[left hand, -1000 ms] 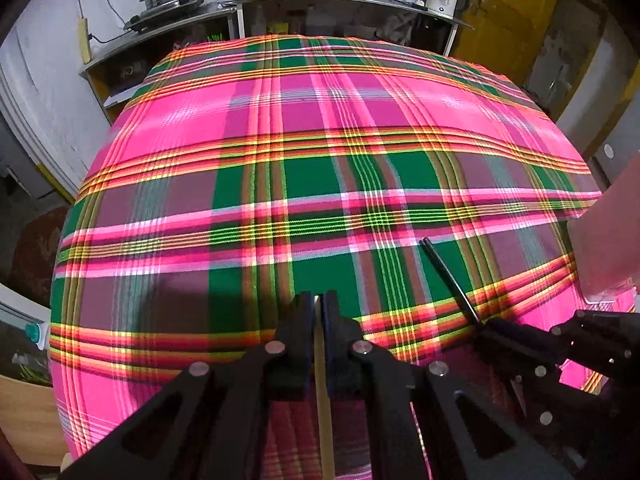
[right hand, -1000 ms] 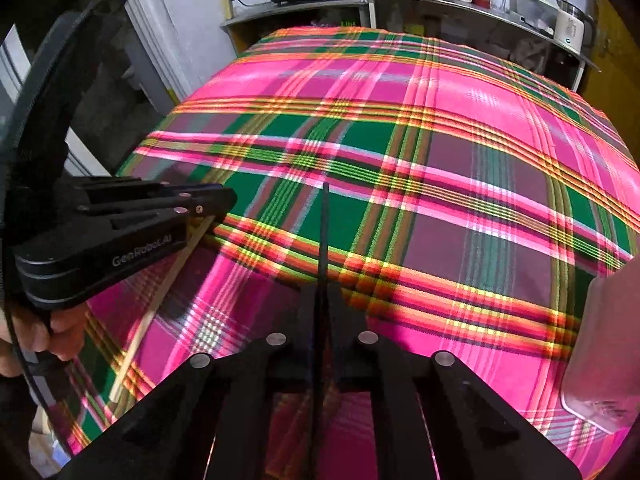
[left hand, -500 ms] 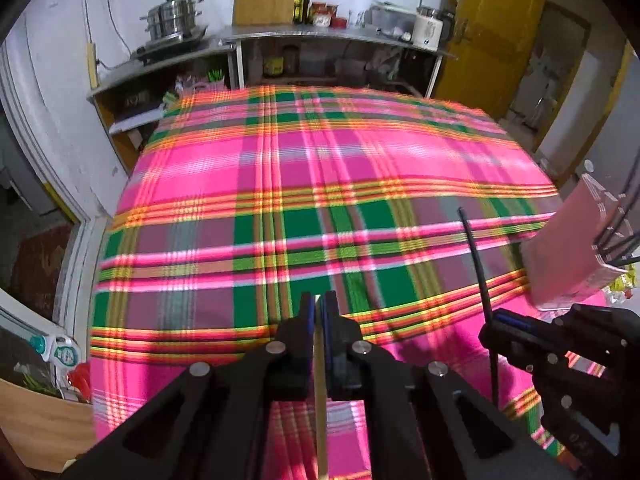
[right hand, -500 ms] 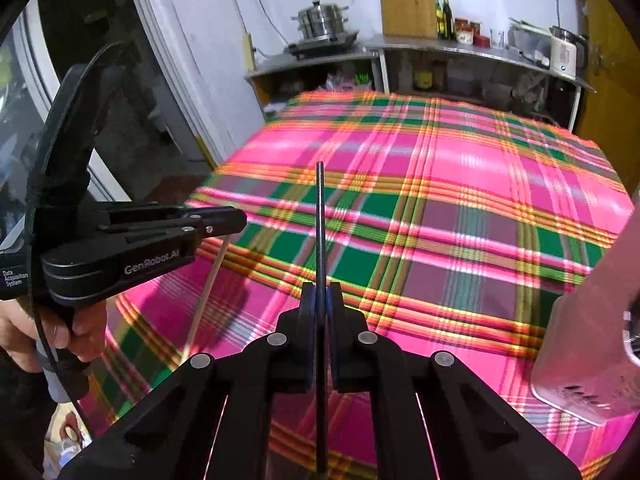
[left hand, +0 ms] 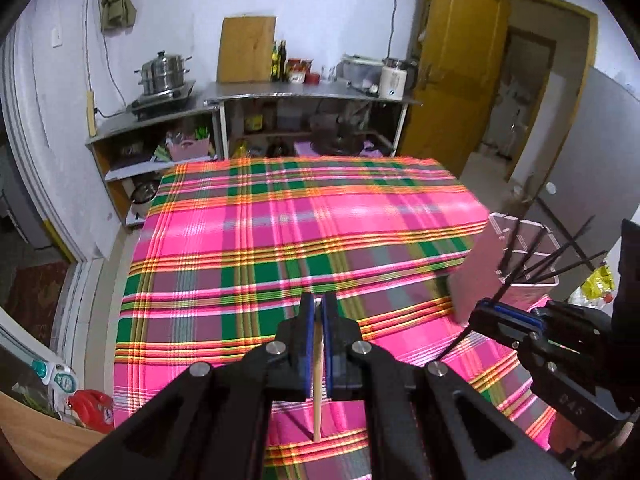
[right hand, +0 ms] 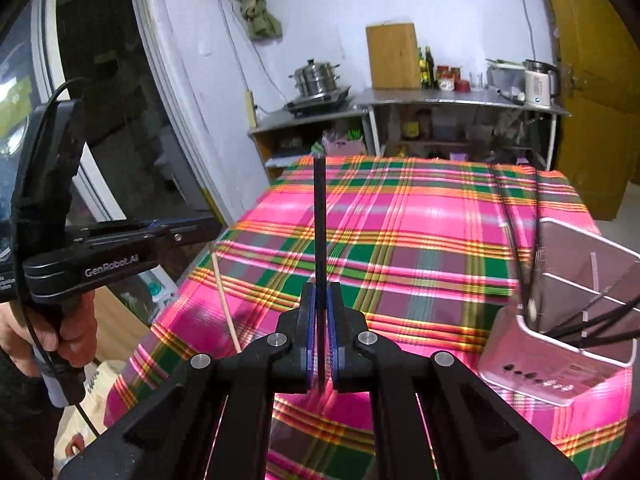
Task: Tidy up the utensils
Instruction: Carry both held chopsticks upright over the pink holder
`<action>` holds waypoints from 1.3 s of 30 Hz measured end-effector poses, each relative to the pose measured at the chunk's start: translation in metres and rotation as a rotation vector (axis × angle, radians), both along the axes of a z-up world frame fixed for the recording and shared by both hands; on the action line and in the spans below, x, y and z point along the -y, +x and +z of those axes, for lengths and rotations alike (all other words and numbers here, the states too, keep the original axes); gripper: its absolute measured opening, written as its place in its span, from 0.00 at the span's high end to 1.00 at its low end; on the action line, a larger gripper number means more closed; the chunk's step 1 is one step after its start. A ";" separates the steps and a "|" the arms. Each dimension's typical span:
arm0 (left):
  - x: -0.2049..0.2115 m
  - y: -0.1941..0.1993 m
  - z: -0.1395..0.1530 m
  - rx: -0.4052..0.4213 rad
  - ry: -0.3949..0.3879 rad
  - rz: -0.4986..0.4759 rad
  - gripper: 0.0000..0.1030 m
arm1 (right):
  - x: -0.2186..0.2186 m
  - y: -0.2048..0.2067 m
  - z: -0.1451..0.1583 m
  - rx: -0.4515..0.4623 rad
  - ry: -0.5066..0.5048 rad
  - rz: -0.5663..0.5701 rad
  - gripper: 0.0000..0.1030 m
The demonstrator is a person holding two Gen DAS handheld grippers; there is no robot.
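From the left wrist camera, the left gripper (left hand: 319, 308) is closed tight on a pale wooden chopstick (left hand: 317, 380), which hangs down from the pads above the plaid tablecloth (left hand: 280, 240). To its right the right gripper (left hand: 486, 307) pinches a black chopstick (left hand: 460, 340) that slants down toward the cloth, just in front of a pink holder (left hand: 476, 276) standing at the table's right edge with several dark sticks leaning out of it. Only this view shows the doorway (left hand: 516, 92) beyond the holder and the floor along the table's left edge. From the right wrist camera, the right gripper (right hand: 321, 292) clamps the black chopstick (right hand: 319, 220) so that it stands upright, its tip reaching the far table edge. The holder (right hand: 560, 356) shows its dividers here, near the cloth's near right corner. The left gripper (right hand: 204, 228) sits off the table's left edge, the wooden chopstick (right hand: 226, 304) hanging below it. The middle of the cloth lies bare between them.
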State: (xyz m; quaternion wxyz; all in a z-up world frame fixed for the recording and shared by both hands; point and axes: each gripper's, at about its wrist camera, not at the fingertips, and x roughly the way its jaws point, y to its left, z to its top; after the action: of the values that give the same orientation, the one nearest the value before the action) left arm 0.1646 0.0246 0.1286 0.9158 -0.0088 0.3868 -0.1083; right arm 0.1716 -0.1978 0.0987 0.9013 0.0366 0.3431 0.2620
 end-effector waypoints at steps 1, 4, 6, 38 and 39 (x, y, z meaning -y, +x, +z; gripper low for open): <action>0.002 -0.003 0.004 0.008 -0.007 -0.003 0.96 | 0.004 -0.003 0.003 0.007 0.005 -0.007 0.95; 0.007 -0.011 0.012 0.025 -0.030 -0.015 0.96 | 0.014 -0.008 0.010 0.024 0.019 -0.025 0.95; 0.012 -0.014 0.016 0.033 -0.041 -0.023 0.96 | 0.023 -0.013 0.014 0.034 0.030 -0.040 0.95; 0.152 -0.007 0.084 0.085 -0.209 -0.311 0.96 | 0.154 -0.044 0.078 0.175 0.074 -0.314 0.95; 0.154 -0.004 0.089 0.094 -0.213 -0.316 0.96 | 0.156 -0.044 0.081 0.184 0.074 -0.319 0.95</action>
State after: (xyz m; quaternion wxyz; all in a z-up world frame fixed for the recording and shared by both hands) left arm 0.1608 -0.1294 0.2178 0.8983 -0.0397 0.3266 -0.2911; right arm 0.1276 -0.3536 0.1796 0.9570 0.0993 0.2391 0.1306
